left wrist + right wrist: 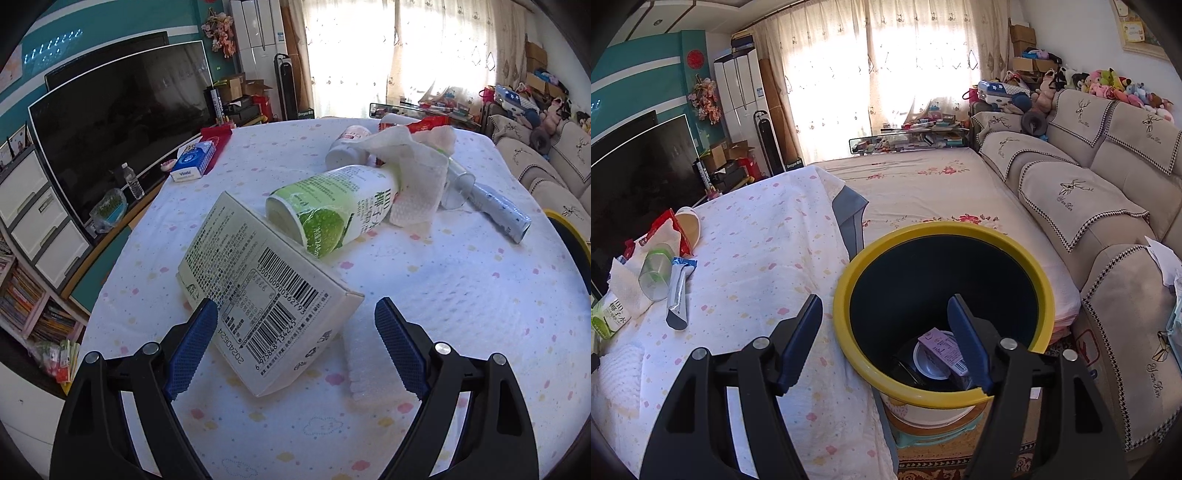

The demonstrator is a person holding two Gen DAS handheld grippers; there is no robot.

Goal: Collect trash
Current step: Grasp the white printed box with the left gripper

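The cream carton box [266, 295] lies on the cloth-covered surface [461, 295] at about 11 o'clock of the left hand-held gripper [295, 325], whose jaws stand released and wide with nothing pressed between the pads; the box's near corner reaches into the gap. The box is judged light, stiff along its edges and easily dented on its broad printed face, so it is best taken across its narrow thickness near the barcode end.

Just beyond it, at 12 o'clock, the green-labelled bottle [332, 210] lies on its side, touching the far end of the box. It is judged light if empty, smooth and apt to roll; a hold across the middle of its body is advised. A paper towel [410, 177], soft and limp, is draped over its neck. Further off, a white bottle [347, 147] and a red wrapper [428, 123] are seen behind, and a clear cup [458, 184] with a silver stick packet [498, 210] at 1 o'clock. The bottle may be dragged along when the box is lifted.

In the right wrist view the right hand-held gripper [886, 343] is likewise released and empty, held over the near rim of the yellow-rimmed bin [1041, 280], which stands beside the surface. A purple carton [942, 349] and a white lid [929, 363] are already seen at its bottom.
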